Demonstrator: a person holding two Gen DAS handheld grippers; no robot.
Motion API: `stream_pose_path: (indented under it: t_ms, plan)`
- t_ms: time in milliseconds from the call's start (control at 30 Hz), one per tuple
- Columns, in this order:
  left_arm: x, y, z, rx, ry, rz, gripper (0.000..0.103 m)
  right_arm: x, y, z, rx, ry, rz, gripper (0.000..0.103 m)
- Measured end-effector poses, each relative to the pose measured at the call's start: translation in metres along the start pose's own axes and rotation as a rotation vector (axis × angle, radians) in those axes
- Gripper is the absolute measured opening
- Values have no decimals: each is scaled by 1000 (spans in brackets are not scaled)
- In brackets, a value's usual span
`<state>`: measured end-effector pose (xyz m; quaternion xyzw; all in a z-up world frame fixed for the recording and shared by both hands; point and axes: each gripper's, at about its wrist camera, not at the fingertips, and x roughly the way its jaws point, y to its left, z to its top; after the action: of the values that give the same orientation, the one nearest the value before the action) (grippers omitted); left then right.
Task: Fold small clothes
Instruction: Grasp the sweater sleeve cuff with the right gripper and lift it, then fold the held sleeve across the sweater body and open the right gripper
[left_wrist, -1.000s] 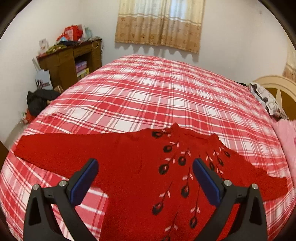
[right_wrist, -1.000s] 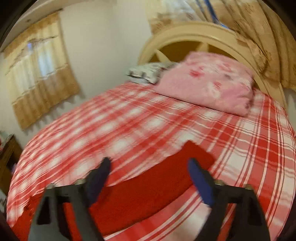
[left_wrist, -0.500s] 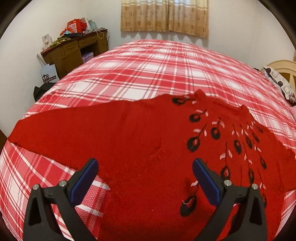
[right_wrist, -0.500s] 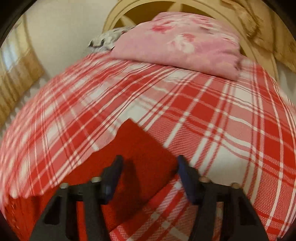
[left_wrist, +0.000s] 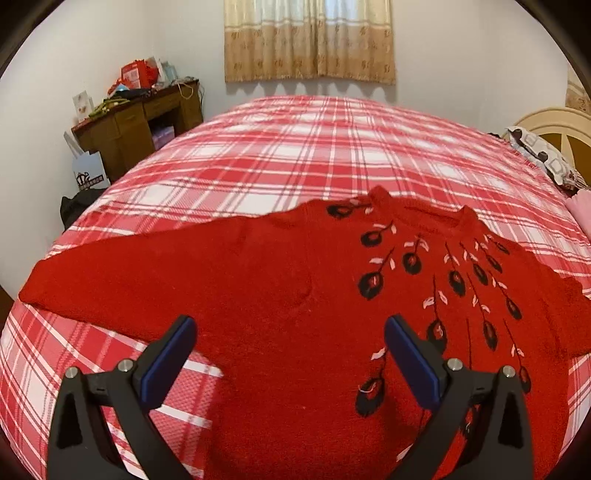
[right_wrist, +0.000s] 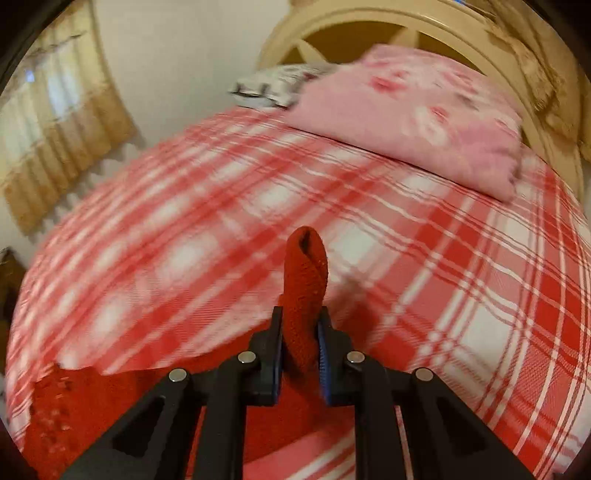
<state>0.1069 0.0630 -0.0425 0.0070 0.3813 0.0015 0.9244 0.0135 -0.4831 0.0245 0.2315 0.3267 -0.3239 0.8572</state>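
A small red knit sweater with black and white leaf motifs lies spread flat on the red plaid bed, one sleeve stretched left. My left gripper is open and empty, hovering low over the sweater's body near its left side. My right gripper is shut on the cuff end of the other sleeve, which sticks up out of the jaws, lifted off the bed. More of the sweater trails at lower left in the right wrist view.
The plaid bedspread covers the whole bed. A pink folded quilt and a patterned pillow lie at the cream headboard. A cluttered wooden desk stands by the far left wall, with curtains behind.
My right gripper closed on the sleeve cuff and lifted it off the bed. My left gripper moved lower and closer over the sweater, staying open.
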Motion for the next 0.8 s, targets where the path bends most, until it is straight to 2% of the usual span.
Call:
stream_pose_path:
  t_ms: [233,367,467,667,800]
  plan:
    - [-1,16,-3,-41,5,-12,103,-28,109,-31,-120,30,215,16]
    - [-2,26,-9,-55,-1,-11,103,-33,177,-63,-188,87,348,16]
    - [0,35,-16,-63,-4,-3,103,-32,213,-86,-206,131,425,16]
    - [3,53,-32,-93,-12,40,103,-33,299,-142,-283,212,568,16]
    - [8,57,-39,-73,-9,101,103,-41,348,-178,-343,249,648,16]
